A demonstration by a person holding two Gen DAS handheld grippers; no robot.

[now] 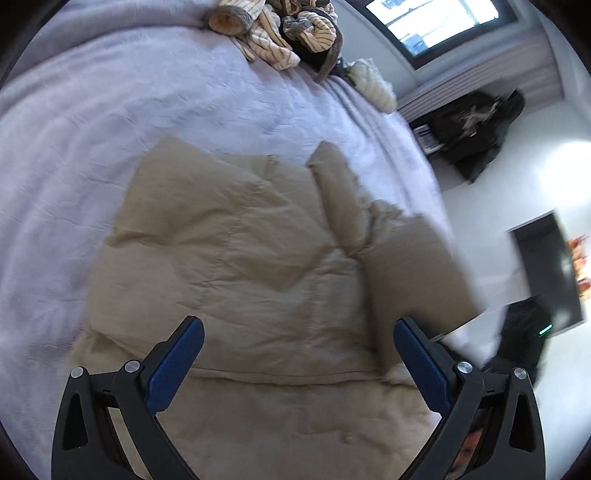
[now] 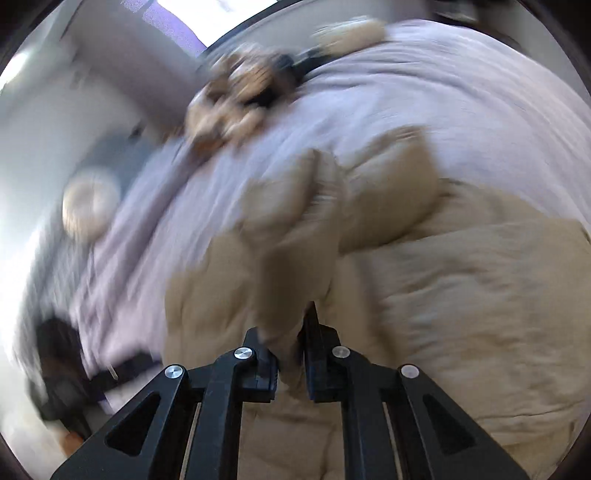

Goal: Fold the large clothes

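Currently the left gripper (image 1: 298,341) has its jaws spread wide, blue pads (image 1: 173,363) facing each other with nothing between them; it hangs above the near part of the tan garment (image 1: 236,258). Right gripper (image 2: 290,339): jaws drawn nearly together, pinching a bunched strip of the tan garment (image 2: 461,295), which rises out from between the fingers and runs back into the main body of cloth.

Garment lies spread on the bed (image 1: 92,110), covered by a pale lilac blanket, and takes up the middle and near part of it. Surface is creased; one flap is doubled over the garment's far edge, and a long piece hangs over the bed's side toward the floor. Right wrist view is motion-blurred, so finer detail of the pinched fold cannot be told.

Beyond the garment, at the far edge of the bed, sits a heap of striped clothes (image 1: 280,33). A window (image 1: 436,22) shows past that heap.
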